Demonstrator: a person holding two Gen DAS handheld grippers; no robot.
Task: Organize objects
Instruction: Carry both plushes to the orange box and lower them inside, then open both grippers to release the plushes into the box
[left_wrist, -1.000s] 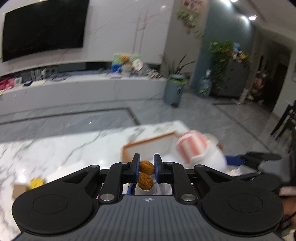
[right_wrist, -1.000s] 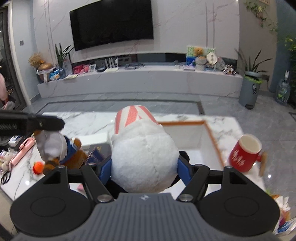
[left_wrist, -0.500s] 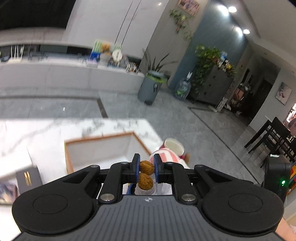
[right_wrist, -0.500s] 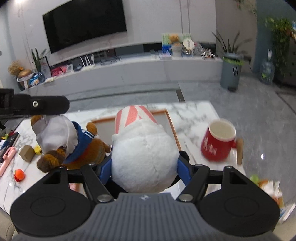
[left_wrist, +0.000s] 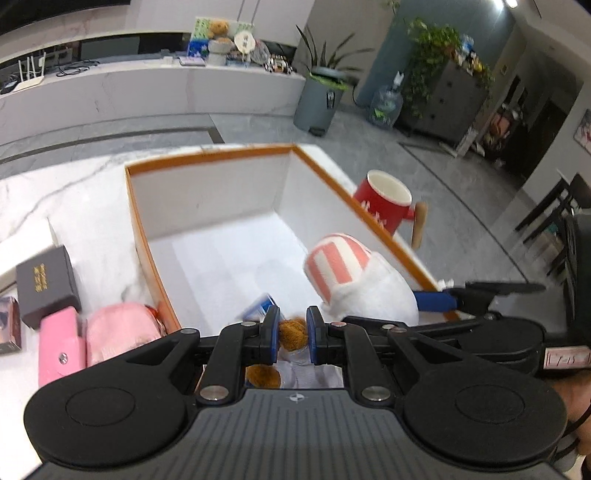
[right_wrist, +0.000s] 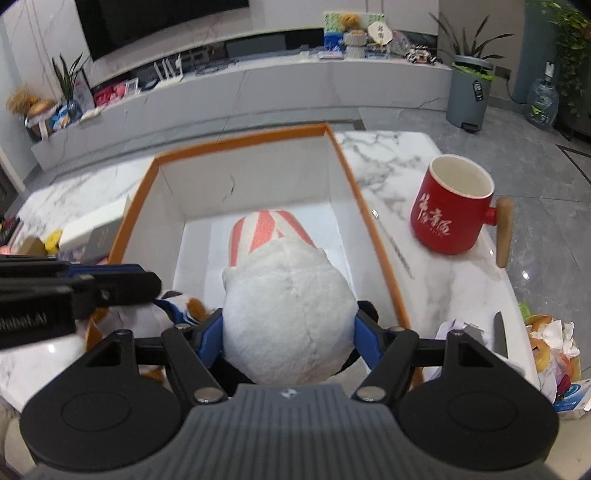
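Nearest in the left wrist view: left gripper (left_wrist: 291, 334) pinched narrow on a brown furry limb of the teddy bear (left_wrist: 292, 333), fuzzy and compressible, with the rest of the toy hanging below out of clear sight, white cloth and a blue trim just visible. Risk here: such a thin fold of pile could slide out of the blue pads, dropping the bear short of or across the rim. Nearest in the right wrist view: right gripper (right_wrist: 289, 334) spread wide yet pressed into the round flanks of the white plush toy (right_wrist: 286, 325), fleecy and squashy, topped by a pink-and-white striped knitted cap. Held over the near end of the orange-rimmed box (right_wrist: 236, 142), beside the bear. Likely trouble: both toys lowered side by side into the same near end, crowding each other, with the two tools close enough to knock together or catch the thin rim. Inside, smooth white cardboard walls and floor, rectangular, shallow, seemingly bare further in. To the left on the marble table (left_wrist: 74, 206), soft pink pouches (left_wrist: 122, 328) and a stiff dark box (left_wrist: 46, 284). Beyond the box's right wall, a glossy red mug (right_wrist: 452, 208) with a wooden handle, hard and tippable if an elbow swings wide.
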